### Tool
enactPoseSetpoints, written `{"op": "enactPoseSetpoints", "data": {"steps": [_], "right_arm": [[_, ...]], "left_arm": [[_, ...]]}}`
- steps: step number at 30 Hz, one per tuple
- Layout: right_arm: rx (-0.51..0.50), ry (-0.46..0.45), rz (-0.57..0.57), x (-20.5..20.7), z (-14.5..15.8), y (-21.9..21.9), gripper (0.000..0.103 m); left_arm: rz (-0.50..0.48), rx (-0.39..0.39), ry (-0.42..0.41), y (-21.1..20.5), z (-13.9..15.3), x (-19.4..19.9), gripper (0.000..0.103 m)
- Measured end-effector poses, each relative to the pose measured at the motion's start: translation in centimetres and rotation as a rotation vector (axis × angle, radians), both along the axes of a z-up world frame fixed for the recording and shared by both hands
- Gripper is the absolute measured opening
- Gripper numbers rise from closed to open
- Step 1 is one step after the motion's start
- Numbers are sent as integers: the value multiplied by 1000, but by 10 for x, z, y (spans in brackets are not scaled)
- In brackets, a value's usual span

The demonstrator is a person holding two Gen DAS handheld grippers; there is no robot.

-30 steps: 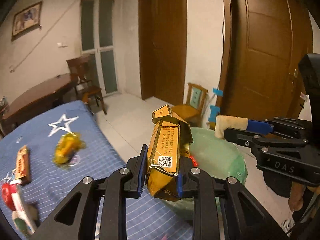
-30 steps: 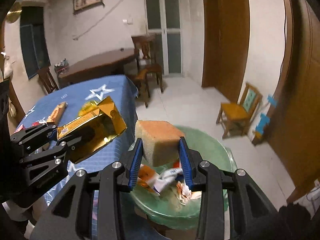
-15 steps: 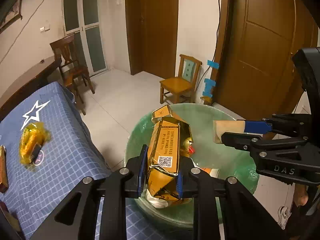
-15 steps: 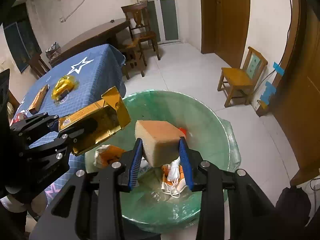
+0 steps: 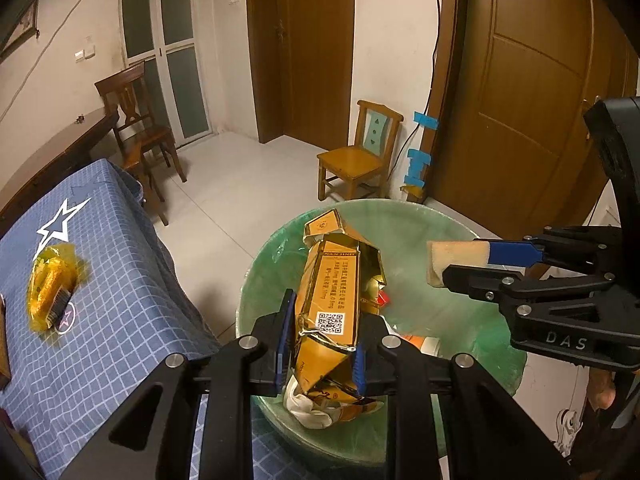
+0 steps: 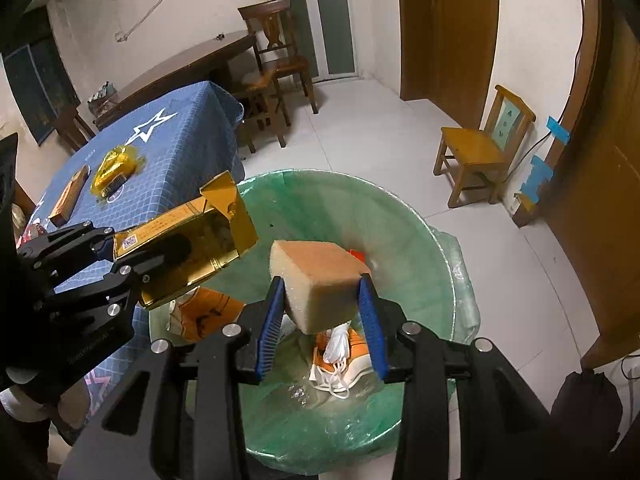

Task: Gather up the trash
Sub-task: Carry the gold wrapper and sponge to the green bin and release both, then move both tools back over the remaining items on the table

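Note:
My left gripper (image 5: 320,344) is shut on a crumpled gold carton (image 5: 334,308) and holds it over the green-lined trash bin (image 5: 496,352). My right gripper (image 6: 322,320) is shut on a tan sponge block (image 6: 320,280), also above the bin (image 6: 420,248). The carton (image 6: 188,244) and left gripper show at the left of the right wrist view. The sponge (image 5: 456,256) and right gripper show at the right of the left wrist view. Orange and white trash (image 6: 340,352) lies in the bin.
A blue star-patterned tablecloth (image 5: 120,280) covers the table left of the bin, with a yellow wrapper (image 5: 50,284) and a brown bar (image 6: 70,196) on it. A small wooden chair (image 5: 360,160) stands by the door. A dark chair (image 6: 276,64) and table stand behind.
Both grippers have moved from beside the table to above the bin and tilted down, still holding the carton and the sponge.

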State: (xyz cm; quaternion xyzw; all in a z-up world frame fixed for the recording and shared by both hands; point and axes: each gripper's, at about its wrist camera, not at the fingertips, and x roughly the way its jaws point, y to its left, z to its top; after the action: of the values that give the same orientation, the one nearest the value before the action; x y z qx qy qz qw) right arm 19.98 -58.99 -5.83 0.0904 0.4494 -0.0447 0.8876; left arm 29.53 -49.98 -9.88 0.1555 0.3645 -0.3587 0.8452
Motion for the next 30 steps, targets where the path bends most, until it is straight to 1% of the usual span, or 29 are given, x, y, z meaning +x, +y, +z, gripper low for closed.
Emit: {"op": "enactPoseSetpoints", "data": {"steps": [7,13,14,15,16,17,23,30], "right_arm": [[-3,26,6,6,-6,-5,37],[-3,27,10,7,-8,-4,39],[1,18,5,7,-8,-5,47],[5,4,-6,6,-7,-7,56],[9,-16,-20,3,-5,-10,64],[12,-20,-26,3,-5,-11,64],[20,-23,-32,0,-7,-13,64],[10,-56,-23,-10,4,-3,64]], "left_arm": [[-11,23,18,-5,-1,8,26],[-8,34,31,-9,-3,16,26],[-2,45,30,-9,-5,18,32],[11,53,28,-9,-5,18,49],[33,54,22,-7,-6,21,57],[44,49,18,-6,-6,23,63],[58,47,29,2,-9,27,63],[49,39,28,7,-3,15,63]]}}
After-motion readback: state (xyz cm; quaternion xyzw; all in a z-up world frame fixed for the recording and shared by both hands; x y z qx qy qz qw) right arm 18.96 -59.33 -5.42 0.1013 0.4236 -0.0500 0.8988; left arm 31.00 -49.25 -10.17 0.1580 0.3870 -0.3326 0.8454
